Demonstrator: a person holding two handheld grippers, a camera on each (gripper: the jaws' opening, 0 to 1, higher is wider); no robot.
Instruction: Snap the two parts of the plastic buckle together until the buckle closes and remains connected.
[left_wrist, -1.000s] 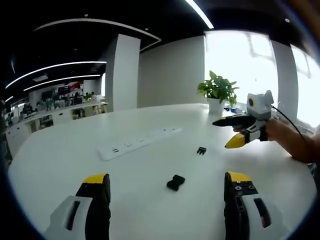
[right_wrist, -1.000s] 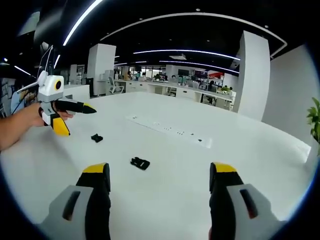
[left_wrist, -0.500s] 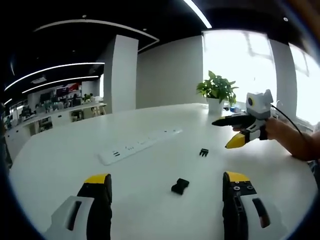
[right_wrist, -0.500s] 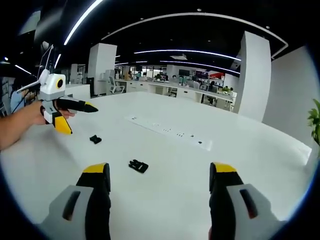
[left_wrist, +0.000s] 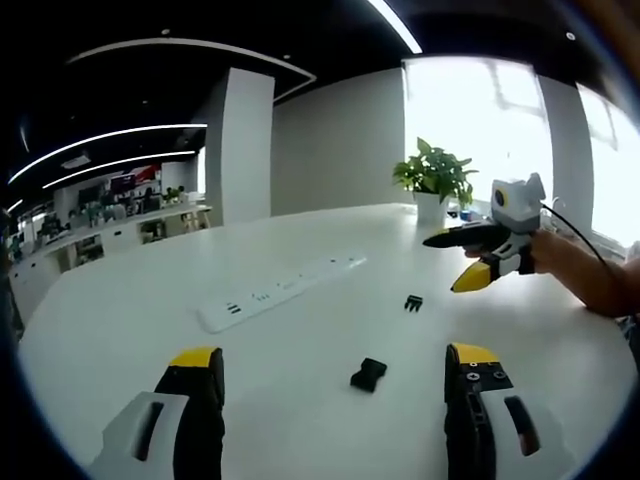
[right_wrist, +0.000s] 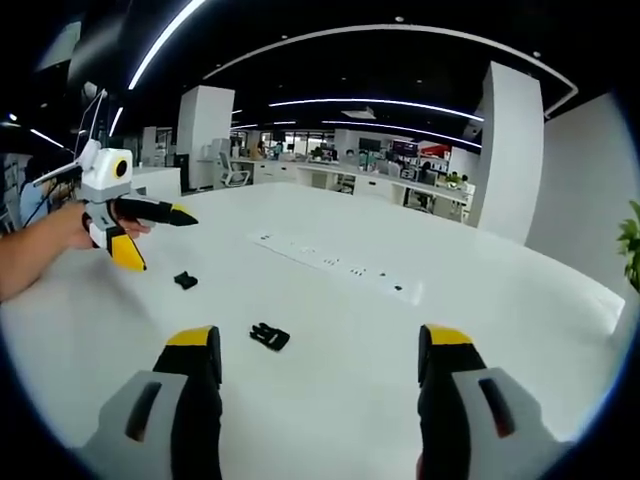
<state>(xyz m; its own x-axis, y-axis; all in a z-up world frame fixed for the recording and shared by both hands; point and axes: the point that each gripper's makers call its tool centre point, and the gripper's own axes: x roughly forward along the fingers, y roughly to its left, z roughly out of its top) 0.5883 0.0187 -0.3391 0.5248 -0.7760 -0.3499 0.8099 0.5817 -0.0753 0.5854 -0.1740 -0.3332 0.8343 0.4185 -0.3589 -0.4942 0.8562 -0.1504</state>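
Two black buckle parts lie apart on the white table (left_wrist: 120, 320). In the left gripper view the blocky socket part (left_wrist: 368, 374) lies just ahead between my open left gripper (left_wrist: 333, 356) jaws, toward the right one. The pronged part (left_wrist: 413, 302) sits farther off, below my right gripper (left_wrist: 457, 260), which is held open above the table by a hand. In the right gripper view the pronged part (right_wrist: 269, 336) lies near my open right gripper (right_wrist: 318, 337); the socket part (right_wrist: 185, 281) rests beneath the open left gripper (right_wrist: 158, 240). Neither gripper holds anything.
A long white power strip (left_wrist: 280, 290) (right_wrist: 335, 262) lies across the table beyond the parts. A potted plant (left_wrist: 435, 175) stands at the table's far edge by the window. Desks and a white pillar (right_wrist: 505, 150) fill the office behind.
Both views have shifted a little with the hands, so the buckle parts sit slightly elsewhere in each picture. Both grippers remain open and the parts lie where they were.
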